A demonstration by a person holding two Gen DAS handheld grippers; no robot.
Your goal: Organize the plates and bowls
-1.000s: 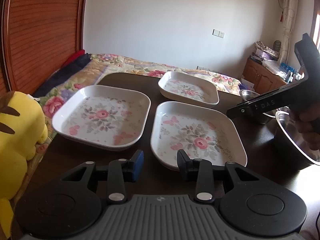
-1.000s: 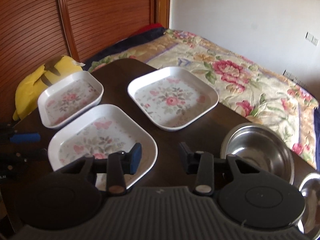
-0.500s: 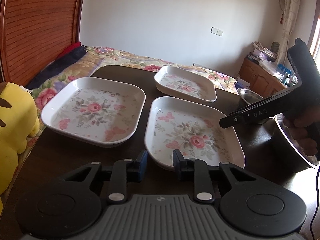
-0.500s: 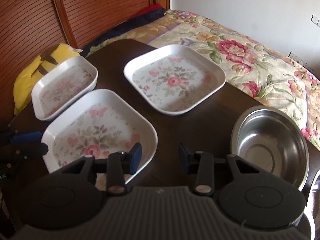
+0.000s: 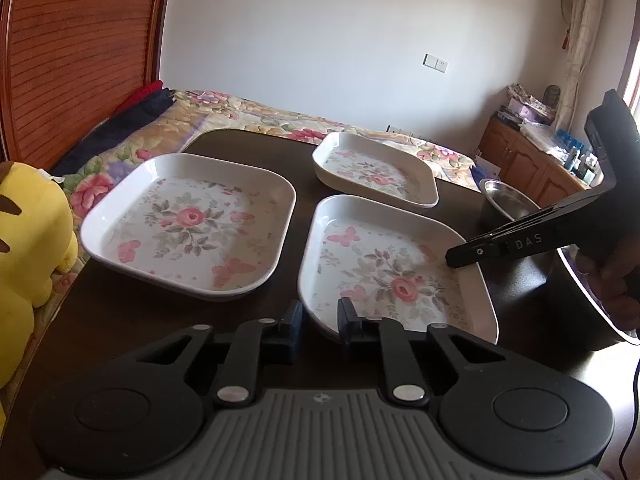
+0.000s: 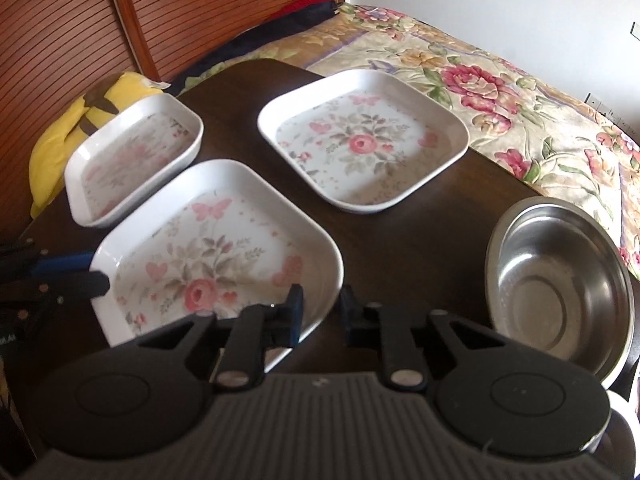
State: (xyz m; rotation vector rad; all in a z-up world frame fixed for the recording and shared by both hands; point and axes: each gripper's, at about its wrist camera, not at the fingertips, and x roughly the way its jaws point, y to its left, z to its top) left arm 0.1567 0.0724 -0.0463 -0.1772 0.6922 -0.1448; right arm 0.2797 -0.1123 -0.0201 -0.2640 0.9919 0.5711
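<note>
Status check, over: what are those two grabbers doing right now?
Left gripper and right gripper have just been closing, both clamped on rim of near plate, opposite corners. Plate flat on table. Nothing blocking; steel bowl apart.

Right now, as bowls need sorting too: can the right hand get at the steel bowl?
Probably not yet: the right tool has just been closing with a corner of the near plate between its fingers. Nothing else blocks the steel bowl beside it.

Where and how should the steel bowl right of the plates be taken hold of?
Grip the steel bowl by its thin raised rim, one finger inside and one outside, coming down from above on the near side. It sits upright and open on the table, apart from the plates, and its round wall looks too wide to span.
</note>
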